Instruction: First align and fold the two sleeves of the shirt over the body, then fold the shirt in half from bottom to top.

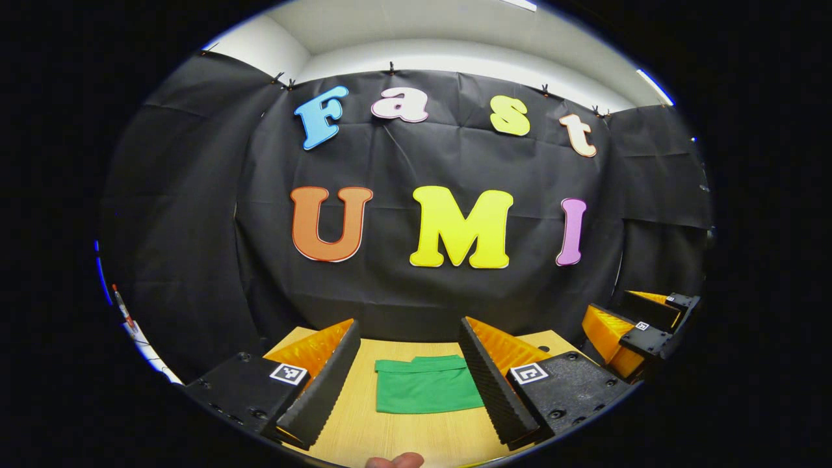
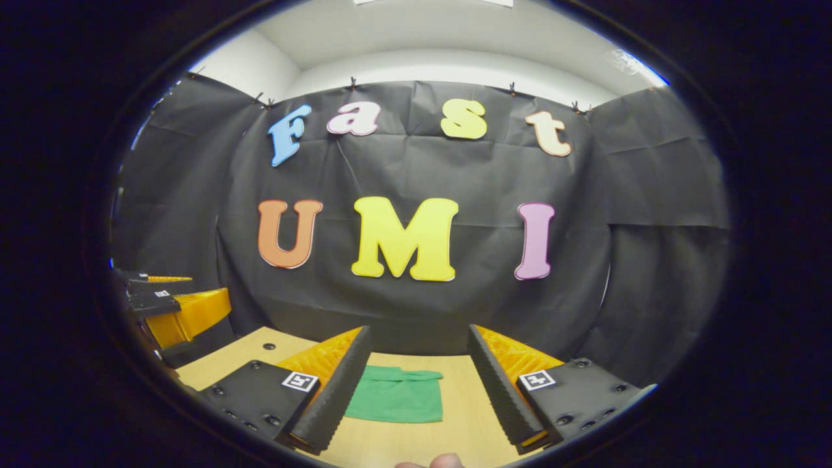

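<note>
A green shirt [image 1: 426,385] lies folded into a compact rectangle on the wooden table [image 1: 403,435]. In the left gripper view my left gripper [image 1: 411,380] hovers above the table with its fingers spread wide on either side of the shirt, holding nothing. The right gripper [image 1: 640,331] shows farther off at the right edge there. In the right gripper view the shirt [image 2: 396,394] sits between the spread fingers of my right gripper [image 2: 416,383], nearer the left finger, which hides its left edge. That gripper is open and apart from the cloth. The left gripper [image 2: 166,309] appears at the left edge.
The black cloth wall [image 1: 416,286] rises just behind the table's far edge. A fingertip [image 1: 394,461] shows at the bottom of the left gripper view, and another fingertip [image 2: 432,462] at the bottom of the right gripper view. Bare wood [image 2: 455,416] lies around the shirt.
</note>
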{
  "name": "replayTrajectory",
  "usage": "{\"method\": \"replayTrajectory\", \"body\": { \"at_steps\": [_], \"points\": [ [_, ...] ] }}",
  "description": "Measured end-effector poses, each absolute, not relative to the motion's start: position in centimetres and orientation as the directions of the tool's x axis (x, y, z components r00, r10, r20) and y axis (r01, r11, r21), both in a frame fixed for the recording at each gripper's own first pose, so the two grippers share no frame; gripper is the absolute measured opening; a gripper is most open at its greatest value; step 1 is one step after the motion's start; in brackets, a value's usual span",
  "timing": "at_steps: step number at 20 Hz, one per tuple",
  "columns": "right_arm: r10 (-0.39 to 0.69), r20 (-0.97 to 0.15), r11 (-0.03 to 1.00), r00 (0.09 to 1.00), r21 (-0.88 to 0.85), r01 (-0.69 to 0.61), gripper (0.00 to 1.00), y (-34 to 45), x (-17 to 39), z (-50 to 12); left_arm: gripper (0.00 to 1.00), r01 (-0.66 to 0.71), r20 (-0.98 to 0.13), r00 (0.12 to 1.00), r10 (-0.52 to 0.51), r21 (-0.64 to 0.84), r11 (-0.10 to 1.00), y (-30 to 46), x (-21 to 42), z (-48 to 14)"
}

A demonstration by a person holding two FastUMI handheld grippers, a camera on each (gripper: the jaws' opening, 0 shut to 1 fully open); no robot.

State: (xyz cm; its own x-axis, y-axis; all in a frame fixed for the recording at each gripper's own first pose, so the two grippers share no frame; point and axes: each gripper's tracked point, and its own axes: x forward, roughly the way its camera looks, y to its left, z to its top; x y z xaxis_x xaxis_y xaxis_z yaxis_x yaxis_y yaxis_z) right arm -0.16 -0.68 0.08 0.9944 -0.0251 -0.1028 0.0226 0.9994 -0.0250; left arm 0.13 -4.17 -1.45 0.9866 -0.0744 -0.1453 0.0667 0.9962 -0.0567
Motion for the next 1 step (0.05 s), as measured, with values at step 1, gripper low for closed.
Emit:
{"method": "replayTrajectory", "body": {
  "at_steps": [1],
  "points": [
    [-0.023,-0.099,1.0,0.995,-0.022,0.021,0.96,-0.57,-0.17,0.28,1.0,0.07,-0.144,0.986,-0.078,-0.057,0.996,-4.34,0.4,-1.32]
  ]
}}
